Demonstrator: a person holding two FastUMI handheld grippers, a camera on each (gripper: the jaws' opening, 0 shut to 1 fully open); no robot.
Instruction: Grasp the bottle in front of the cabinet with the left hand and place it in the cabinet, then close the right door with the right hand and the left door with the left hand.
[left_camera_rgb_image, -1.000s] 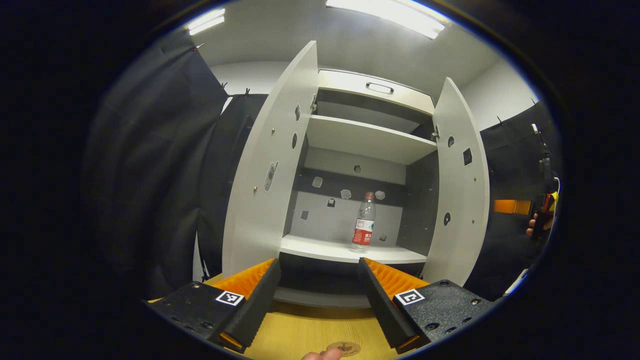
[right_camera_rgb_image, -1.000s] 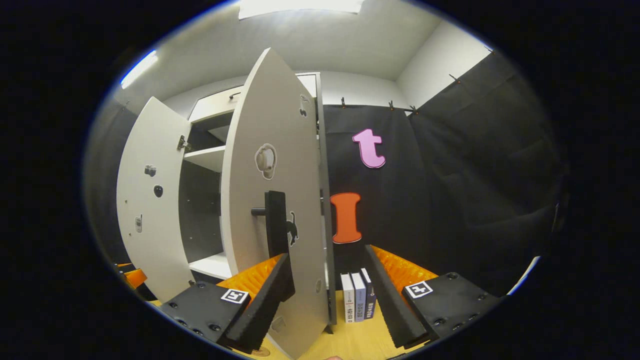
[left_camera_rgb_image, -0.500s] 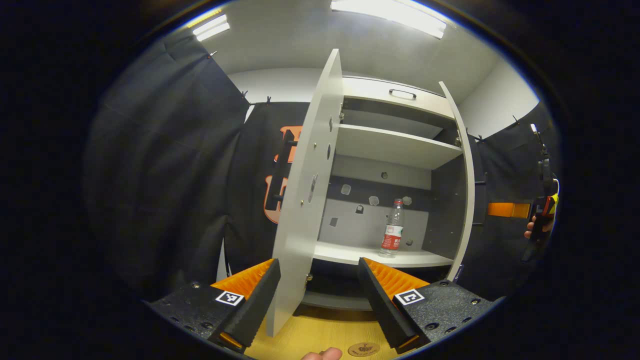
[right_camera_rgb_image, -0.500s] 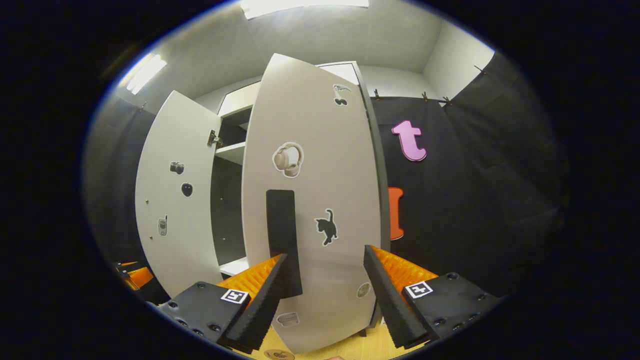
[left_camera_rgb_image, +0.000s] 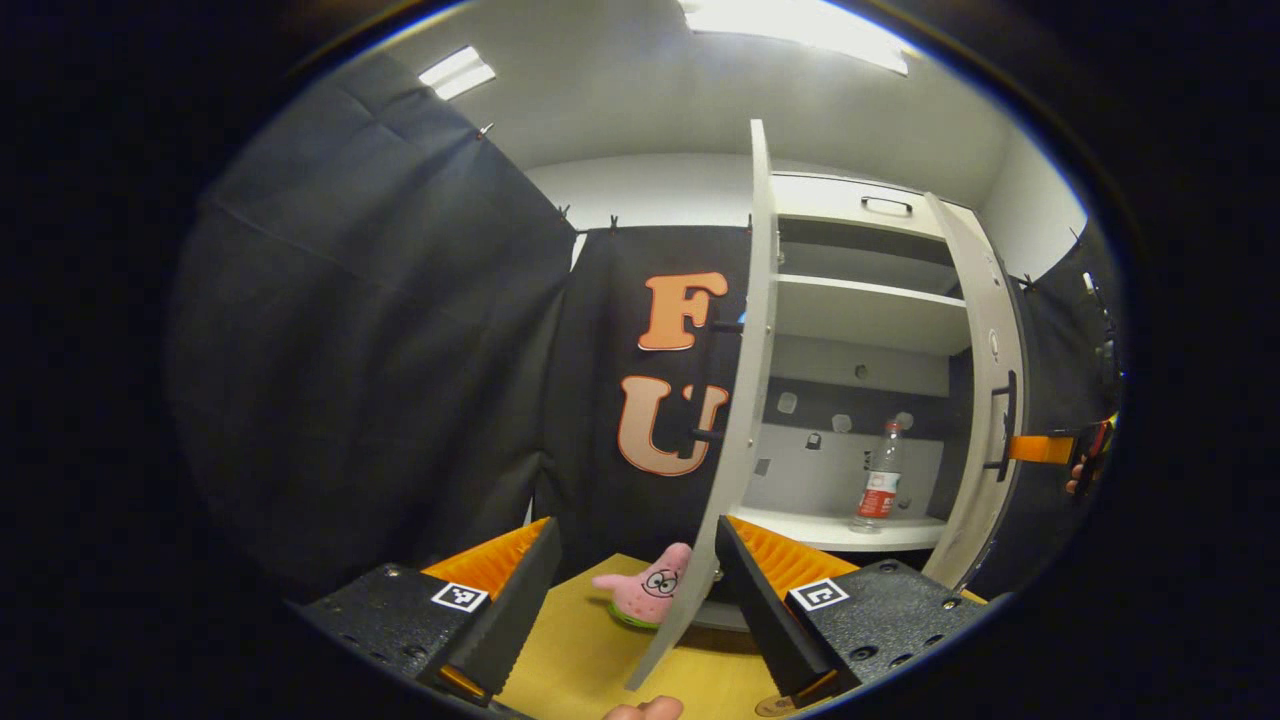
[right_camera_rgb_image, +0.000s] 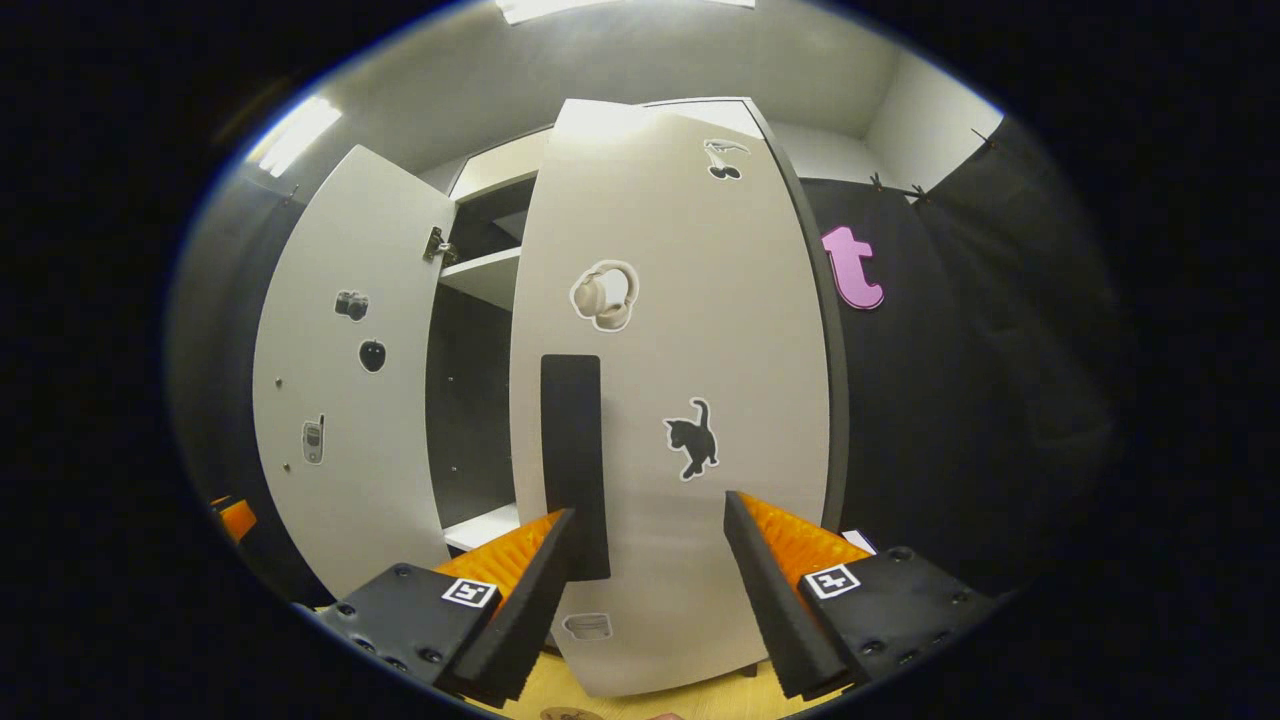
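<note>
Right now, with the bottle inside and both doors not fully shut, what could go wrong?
1. The left door stands edge-on between the open left tool fingers; pushing badly might catch its edge.
2. The pink toy sits near that door's foot and may block it.
3. The bottle stands near the shelf front; a slam might tip it.

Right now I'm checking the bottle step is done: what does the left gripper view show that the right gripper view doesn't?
Left gripper view: the bottle upright on the lower shelf, and a pink plush on the table. Right gripper view: the right door face-on, nearly shut, with its stickers and black handle. Both: the cabinet, its left door open, open fingers in front.
</note>
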